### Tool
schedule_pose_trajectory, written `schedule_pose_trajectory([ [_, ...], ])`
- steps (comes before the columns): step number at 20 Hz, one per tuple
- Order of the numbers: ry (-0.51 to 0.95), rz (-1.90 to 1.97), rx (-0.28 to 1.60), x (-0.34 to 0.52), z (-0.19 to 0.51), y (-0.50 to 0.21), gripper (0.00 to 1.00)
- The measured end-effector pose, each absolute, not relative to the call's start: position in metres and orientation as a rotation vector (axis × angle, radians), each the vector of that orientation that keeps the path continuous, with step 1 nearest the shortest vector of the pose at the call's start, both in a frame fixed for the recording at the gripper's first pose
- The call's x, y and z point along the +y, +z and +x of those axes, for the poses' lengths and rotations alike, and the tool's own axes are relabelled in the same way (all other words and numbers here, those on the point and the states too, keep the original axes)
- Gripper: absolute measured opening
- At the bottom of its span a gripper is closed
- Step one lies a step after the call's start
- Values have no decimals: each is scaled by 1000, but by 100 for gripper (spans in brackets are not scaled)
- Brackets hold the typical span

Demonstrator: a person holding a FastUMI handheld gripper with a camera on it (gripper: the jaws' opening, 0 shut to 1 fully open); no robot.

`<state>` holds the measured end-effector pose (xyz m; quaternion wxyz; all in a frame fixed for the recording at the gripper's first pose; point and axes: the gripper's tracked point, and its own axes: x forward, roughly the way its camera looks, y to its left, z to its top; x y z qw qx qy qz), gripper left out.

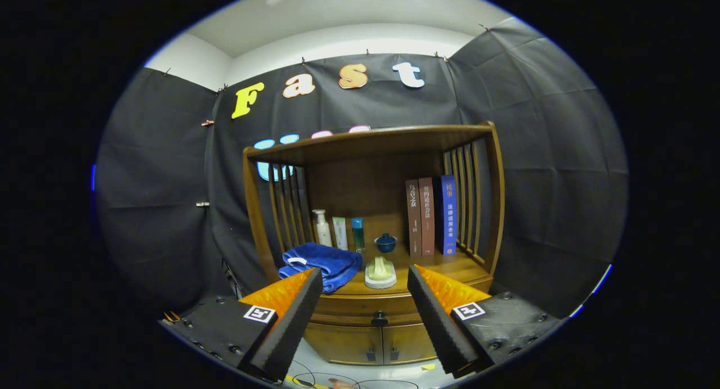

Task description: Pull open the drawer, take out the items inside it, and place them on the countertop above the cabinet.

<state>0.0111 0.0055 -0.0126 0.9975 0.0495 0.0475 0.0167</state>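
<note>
A wooden cabinet (pixel 461 265) with a slatted shelf hutch stands ahead of me. Its drawer (pixel 360 309) sits shut under the countertop (pixel 455 268), with a dark knob (pixel 379 319) at its middle. My gripper (pixel 365 279) is open, its fingers spread wide on either side of the drawer front, still some way short of the knob. On the countertop lie a folded blue towel (pixel 323 262) and a pale soap on a dish (pixel 381 272). The drawer's inside is hidden.
At the back of the countertop stand a white pump bottle (pixel 322 227), a white tube (pixel 340 233), a teal bottle (pixel 358 234), a small blue lidded cup (pixel 386 243) and three upright books (pixel 432 216). Two lower doors (pixel 371 344) sit beneath the drawer. Cables lie on the floor.
</note>
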Motion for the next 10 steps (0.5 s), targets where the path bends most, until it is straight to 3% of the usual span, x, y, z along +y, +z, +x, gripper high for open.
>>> schedule_pose_trajectory([
  [10, 39, 97, 78, 6, -16, 2, 99],
])
